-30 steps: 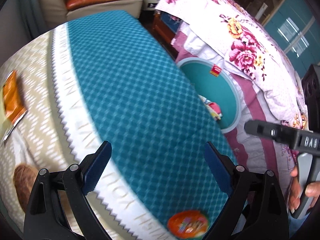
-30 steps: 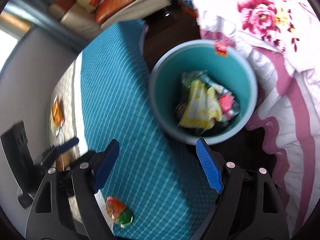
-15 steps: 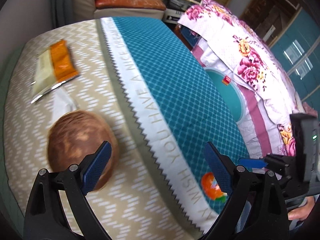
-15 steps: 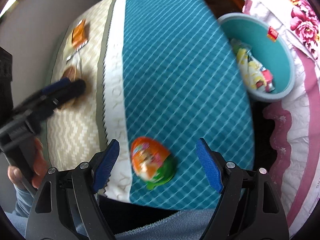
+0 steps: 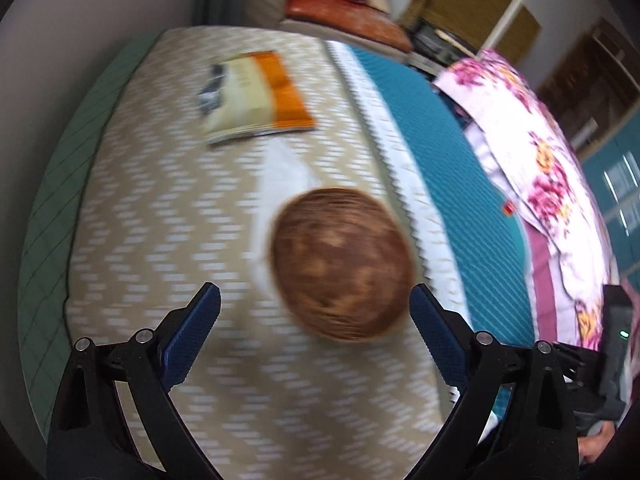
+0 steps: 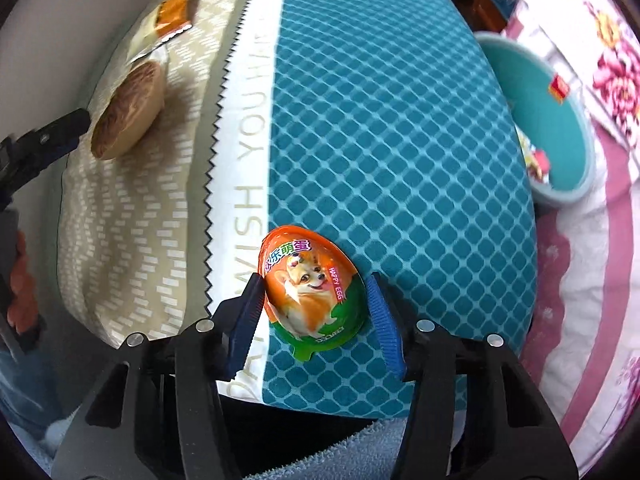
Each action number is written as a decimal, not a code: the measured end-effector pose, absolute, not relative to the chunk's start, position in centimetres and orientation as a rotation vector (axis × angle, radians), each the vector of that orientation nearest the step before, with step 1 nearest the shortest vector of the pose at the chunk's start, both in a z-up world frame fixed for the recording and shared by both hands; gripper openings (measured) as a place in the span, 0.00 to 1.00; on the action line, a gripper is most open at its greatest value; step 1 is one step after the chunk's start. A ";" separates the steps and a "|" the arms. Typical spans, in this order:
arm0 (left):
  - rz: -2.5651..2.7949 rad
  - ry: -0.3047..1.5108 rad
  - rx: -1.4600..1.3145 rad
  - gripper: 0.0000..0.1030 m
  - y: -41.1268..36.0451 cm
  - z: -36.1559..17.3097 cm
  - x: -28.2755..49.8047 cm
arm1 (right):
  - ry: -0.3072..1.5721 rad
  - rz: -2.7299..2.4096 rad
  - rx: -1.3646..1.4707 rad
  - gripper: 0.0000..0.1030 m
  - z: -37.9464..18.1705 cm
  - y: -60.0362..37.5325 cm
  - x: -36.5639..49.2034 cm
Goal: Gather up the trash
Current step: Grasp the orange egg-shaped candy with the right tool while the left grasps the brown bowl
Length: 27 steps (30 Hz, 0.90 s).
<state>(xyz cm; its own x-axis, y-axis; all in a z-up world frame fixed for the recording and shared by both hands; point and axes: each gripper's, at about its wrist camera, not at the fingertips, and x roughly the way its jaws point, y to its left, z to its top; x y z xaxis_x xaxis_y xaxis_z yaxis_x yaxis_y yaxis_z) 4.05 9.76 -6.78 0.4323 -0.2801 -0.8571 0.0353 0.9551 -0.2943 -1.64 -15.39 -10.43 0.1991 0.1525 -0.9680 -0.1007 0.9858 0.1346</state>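
Low in the right view, the right gripper point(image 6: 314, 312) brackets the egg toy point(image 6: 310, 288) on the teal cloth point(image 6: 392, 128), jaws narrowed, left pad touching. The left gripper point(image 5: 316, 320) gapes wide beneath the brown disc point(image 5: 342, 262).

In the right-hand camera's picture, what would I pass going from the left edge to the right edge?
Left gripper → brown round lid → orange-and-cream wrapper → white lettered stripe → orange egg-shaped package → teal bin → floral quilt.
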 end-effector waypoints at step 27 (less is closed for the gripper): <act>-0.158 1.057 -0.091 0.09 6.4 -7.6 5.9 | 1.227 0.178 0.261 0.49 -6.3 -20.4 3.9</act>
